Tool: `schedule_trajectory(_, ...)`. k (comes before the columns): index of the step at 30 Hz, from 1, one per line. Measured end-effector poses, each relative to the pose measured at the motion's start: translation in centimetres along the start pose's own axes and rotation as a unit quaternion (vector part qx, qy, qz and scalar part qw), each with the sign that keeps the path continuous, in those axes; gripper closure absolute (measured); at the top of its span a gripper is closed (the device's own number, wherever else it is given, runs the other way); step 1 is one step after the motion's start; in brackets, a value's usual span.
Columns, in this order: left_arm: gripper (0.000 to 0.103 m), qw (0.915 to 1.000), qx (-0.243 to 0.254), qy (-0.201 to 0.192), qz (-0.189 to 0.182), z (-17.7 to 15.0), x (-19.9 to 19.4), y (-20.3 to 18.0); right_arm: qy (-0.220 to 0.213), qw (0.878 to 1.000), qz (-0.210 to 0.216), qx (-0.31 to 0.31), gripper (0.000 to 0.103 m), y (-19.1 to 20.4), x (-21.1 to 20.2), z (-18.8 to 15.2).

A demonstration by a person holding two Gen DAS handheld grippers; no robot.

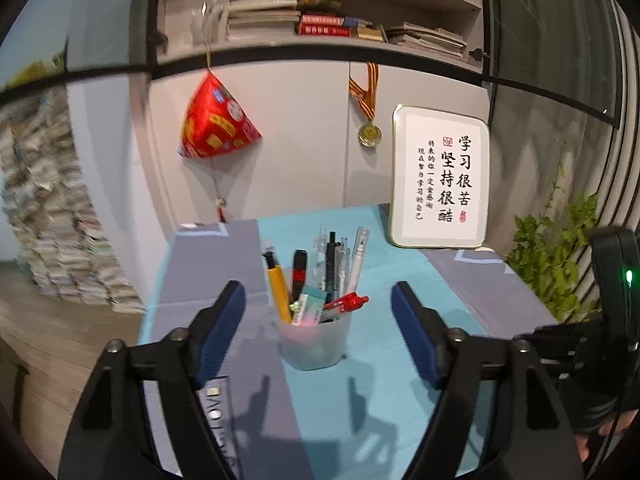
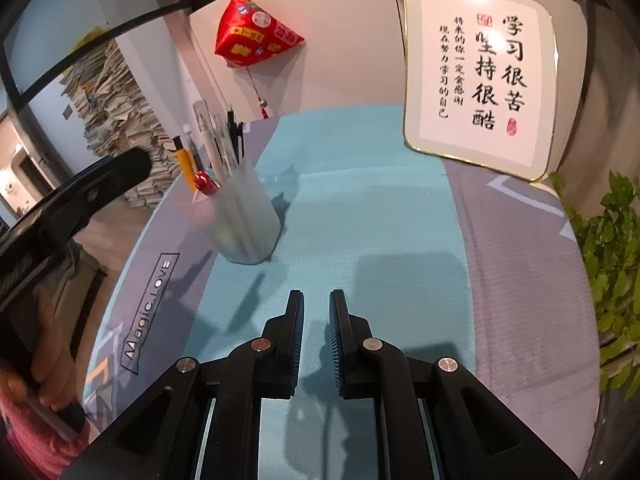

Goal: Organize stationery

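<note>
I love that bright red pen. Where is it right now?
The red pen lies tilted across the rim of the frosted cup, beside the eraser, centre of the left wrist view.

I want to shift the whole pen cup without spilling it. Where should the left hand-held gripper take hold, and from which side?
Grip the translucent pen cup across its plain lower wall, coming in level from the near side. It stands upright on the blue mat with pens leaning out over the rim, so a top approach would likely knock them. The left hand-held gripper already stands open, wider than the cup.
</note>
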State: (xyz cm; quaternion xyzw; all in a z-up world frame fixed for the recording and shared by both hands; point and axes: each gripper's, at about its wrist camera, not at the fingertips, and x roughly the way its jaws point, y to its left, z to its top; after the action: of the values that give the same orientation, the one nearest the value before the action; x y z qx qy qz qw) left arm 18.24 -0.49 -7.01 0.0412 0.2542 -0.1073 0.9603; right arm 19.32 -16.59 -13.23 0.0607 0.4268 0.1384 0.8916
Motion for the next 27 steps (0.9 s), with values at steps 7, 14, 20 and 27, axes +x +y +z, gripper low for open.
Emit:
schedule_trajectory(7,0.012,0.9991,0.019,-0.025,0.027,-0.4,-4.1,-1.6,-0.019,1.0,-0.013,0.01,0.092,0.5,-2.5,-0.3)
schedule_trajectory(14,0.009,0.9987,0.005,-0.034,0.036,-0.5,-7.5,-2.0,-0.042,0.998,-0.031,0.019,0.092,1.3,-6.4,-1.2)
schedule_trajectory(20,0.008,0.9966,-0.013,-0.067,0.046,-0.6,-12.5,-1.7,-0.091,0.994,-0.063,0.014,0.091,2.9,-12.2,-2.0)
schedule_trajectory(27,0.001,0.9899,-0.023,-0.129,0.055,-1.9,-19.5,-2.2,-0.223,0.971,-0.087,0.0,0.03,5.9,-21.4,-5.4)
